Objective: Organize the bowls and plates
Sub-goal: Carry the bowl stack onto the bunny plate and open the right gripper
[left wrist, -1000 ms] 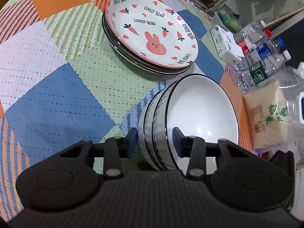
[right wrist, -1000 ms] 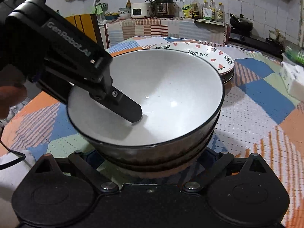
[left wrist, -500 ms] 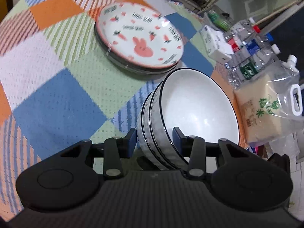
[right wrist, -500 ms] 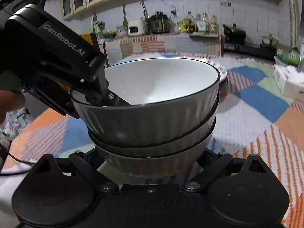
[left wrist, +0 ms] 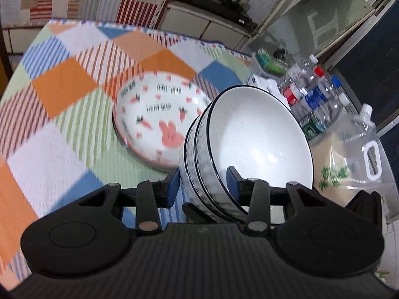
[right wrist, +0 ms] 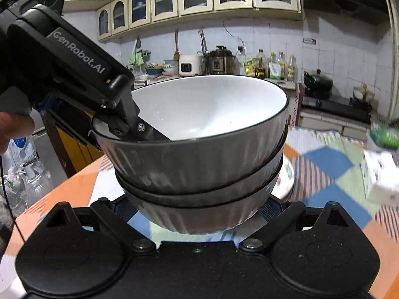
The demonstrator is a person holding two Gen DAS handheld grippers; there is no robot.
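Observation:
A stack of three grey ribbed bowls with white insides [left wrist: 254, 139] [right wrist: 199, 154] hangs in the air above the table. My left gripper [left wrist: 203, 185] is shut on the stack's rim, one finger inside the top bowl and one outside; it also shows in the right wrist view [right wrist: 124, 124]. My right gripper [right wrist: 199, 214] has its fingers spread wide on both sides of the lowest bowl's base; the fingertips are hidden under the stack. The stack of bunny and carrot plates [left wrist: 154, 124] lies on the patchwork tablecloth [left wrist: 62, 124] beyond and left of the bowls.
Several water bottles [left wrist: 311, 94], a bag of rice [left wrist: 334, 169] and a white tissue box [right wrist: 381, 174] stand along the table's right side. A kitchen counter with cookers and bottles [right wrist: 224, 62] runs behind the table.
Both grippers have lifted the bowl stack off the table and carried it toward the plate stack. The views now look more level, showing the kitchen wall and the far table edge.

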